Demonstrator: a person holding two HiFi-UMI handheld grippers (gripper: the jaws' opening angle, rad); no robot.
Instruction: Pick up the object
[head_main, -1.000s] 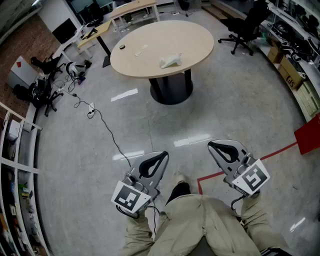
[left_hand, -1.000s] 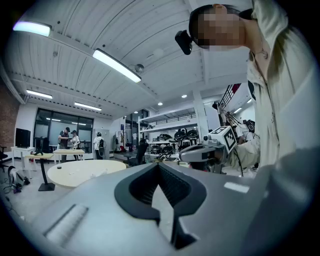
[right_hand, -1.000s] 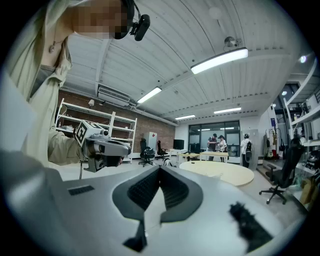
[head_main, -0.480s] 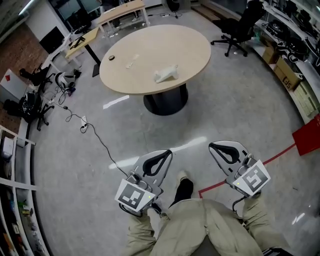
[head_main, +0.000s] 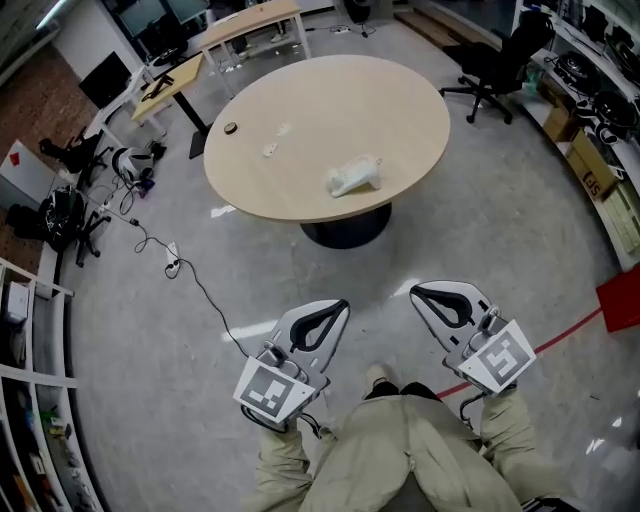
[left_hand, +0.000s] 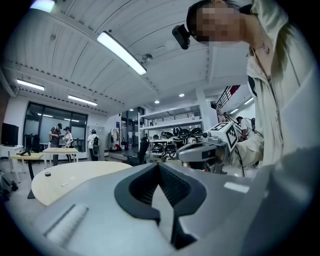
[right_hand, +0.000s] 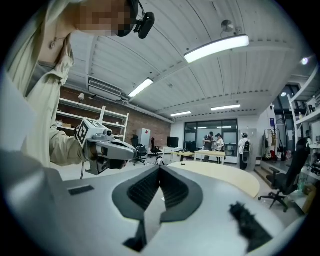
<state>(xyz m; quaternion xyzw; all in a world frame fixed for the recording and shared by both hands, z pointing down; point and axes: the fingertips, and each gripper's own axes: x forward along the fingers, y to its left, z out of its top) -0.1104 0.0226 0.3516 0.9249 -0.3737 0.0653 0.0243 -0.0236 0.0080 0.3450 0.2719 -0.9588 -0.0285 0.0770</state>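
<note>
A white crumpled object (head_main: 353, 177) lies on the round beige table (head_main: 400, 120), near its front edge, some way ahead of me. Both grippers are held low in front of the person's legs, over the floor and well short of the table. My left gripper (head_main: 338, 305) is shut with nothing between its jaws. My right gripper (head_main: 420, 292) is likewise shut and empty. In the left gripper view the left gripper (left_hand: 159, 166) points over the table (left_hand: 75, 175), and the right gripper (left_hand: 210, 148) shows beside it. The right gripper view shows the right gripper (right_hand: 160, 168) and the table (right_hand: 225, 176).
Small items (head_main: 270, 149) and a dark roll (head_main: 231, 128) lie on the table's far left. A black office chair (head_main: 500, 60) stands at right, a cable (head_main: 200, 290) trails over the grey floor at left, and shelves (head_main: 30, 380) line the left wall. Red tape (head_main: 560, 340) marks the floor.
The table and the white object now sit lower and larger in the head view, so the person has stepped closer. Both grippers have stayed shut at the same height.
</note>
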